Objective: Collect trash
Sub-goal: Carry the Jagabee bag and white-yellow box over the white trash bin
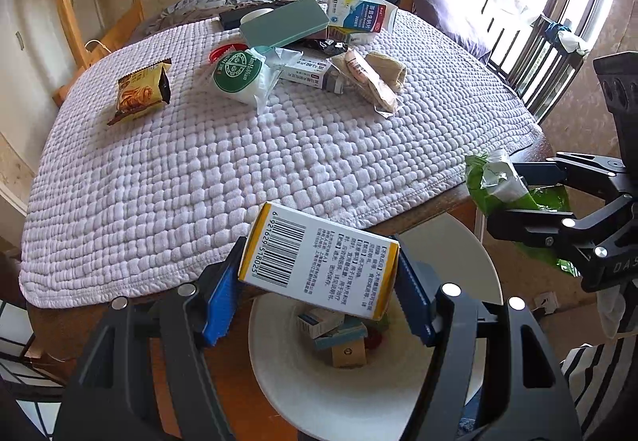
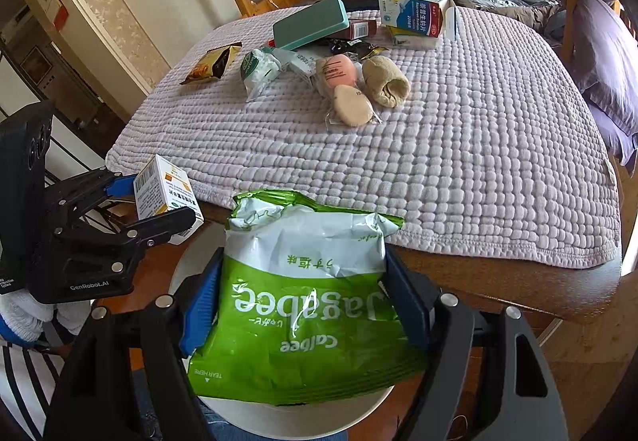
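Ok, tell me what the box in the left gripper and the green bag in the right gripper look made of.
Box: apparently thin printed cardboard, matte to slightly glossy, with crisp folded edges and a barcode. Green bag: probably thin plastic or foil film, glossy, creased and crumpled, with highlights along its wrinkles.

box between left jaws (image 1: 319,263): white, yellow edges, black barcode
bag between right jaws (image 2: 307,305): green and white, white lettering
jaw pads (image 1: 217,301): blue
bin below the jaws (image 1: 319,393): white
quilt beyond the jaws (image 1: 223,170): pale lilac, bumpy grid
case (image 1: 285,22): teal
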`<state>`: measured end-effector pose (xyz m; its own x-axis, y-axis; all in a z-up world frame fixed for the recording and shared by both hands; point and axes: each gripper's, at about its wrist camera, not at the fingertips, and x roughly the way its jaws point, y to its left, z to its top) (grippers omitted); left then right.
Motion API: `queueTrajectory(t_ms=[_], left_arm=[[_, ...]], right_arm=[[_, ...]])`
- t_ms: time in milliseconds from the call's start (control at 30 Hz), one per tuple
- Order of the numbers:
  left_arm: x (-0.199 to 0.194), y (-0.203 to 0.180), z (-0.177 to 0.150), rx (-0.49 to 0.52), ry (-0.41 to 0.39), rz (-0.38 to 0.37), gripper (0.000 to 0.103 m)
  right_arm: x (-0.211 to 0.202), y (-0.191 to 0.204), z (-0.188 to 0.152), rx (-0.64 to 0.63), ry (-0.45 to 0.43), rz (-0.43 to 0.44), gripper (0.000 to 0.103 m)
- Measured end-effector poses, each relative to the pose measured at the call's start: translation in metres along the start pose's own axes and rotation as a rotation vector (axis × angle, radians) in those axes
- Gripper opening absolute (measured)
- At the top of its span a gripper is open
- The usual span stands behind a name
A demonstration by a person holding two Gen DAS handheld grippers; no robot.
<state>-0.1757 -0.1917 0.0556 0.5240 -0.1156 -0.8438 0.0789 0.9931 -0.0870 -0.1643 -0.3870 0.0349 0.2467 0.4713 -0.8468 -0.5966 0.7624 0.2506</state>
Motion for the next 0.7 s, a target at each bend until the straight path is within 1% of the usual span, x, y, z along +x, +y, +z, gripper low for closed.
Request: queueTrajectory(t_ms=[300,433,700], left_arm=[[-0.006,-0.005,-0.014,0.007,0.017,0.003,0.069],[-0.005,-0.007,-0.020,0.008,0.032,0.001,0.069],[-0.001,-0.007,-0.030,0.008,0.058,0.001,0.069]], right_arm=[[-0.005,0.003,-0.019,-0.005,0.018,0.015,0.075],[-0.005,0.004,-0.025,-0.005,0.029,0.029,0.075],[-0.005,0.002,-0.033,0.008,0.048,0.027,0.075]])
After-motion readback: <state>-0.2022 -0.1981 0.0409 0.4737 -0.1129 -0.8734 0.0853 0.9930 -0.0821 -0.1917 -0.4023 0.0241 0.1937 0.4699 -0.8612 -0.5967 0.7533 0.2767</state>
